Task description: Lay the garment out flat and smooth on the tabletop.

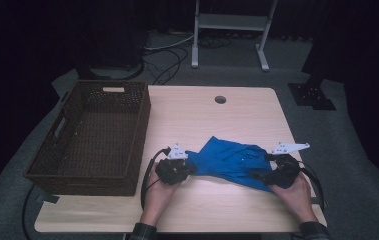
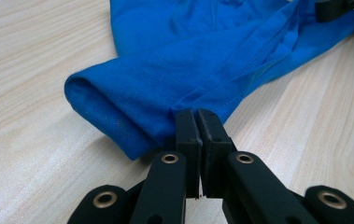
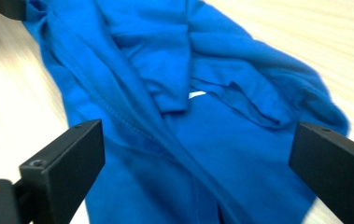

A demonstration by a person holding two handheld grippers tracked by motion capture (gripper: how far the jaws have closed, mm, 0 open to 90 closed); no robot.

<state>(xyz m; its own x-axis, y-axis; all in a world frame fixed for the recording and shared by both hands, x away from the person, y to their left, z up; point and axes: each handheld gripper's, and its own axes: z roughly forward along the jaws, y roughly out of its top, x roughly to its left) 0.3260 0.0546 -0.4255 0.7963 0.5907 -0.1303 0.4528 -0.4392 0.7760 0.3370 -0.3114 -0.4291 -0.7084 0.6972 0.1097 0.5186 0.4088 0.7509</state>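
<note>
A crumpled blue garment [image 1: 232, 160] lies on the wooden table [image 1: 217, 117] near its front edge. My left gripper [image 1: 189, 167] is at the cloth's left end. In the left gripper view its jaws [image 2: 196, 114] are pressed together on a hem of the blue garment [image 2: 188, 60], beside a rolled fold. My right gripper [image 1: 259, 175] is at the cloth's right end. In the right gripper view it [image 3: 198, 149] stands wide open over the blue garment [image 3: 165, 70], one jaw on each side of the fabric. A small white tag [image 3: 196, 94] peeks out between folds.
A dark brown wicker basket [image 1: 139, 132] stands on the left part of the table, close to my left gripper. A round cable hole [image 1: 220, 99] is at the table's far side. A white metal stand [image 1: 229, 22] is on the floor behind.
</note>
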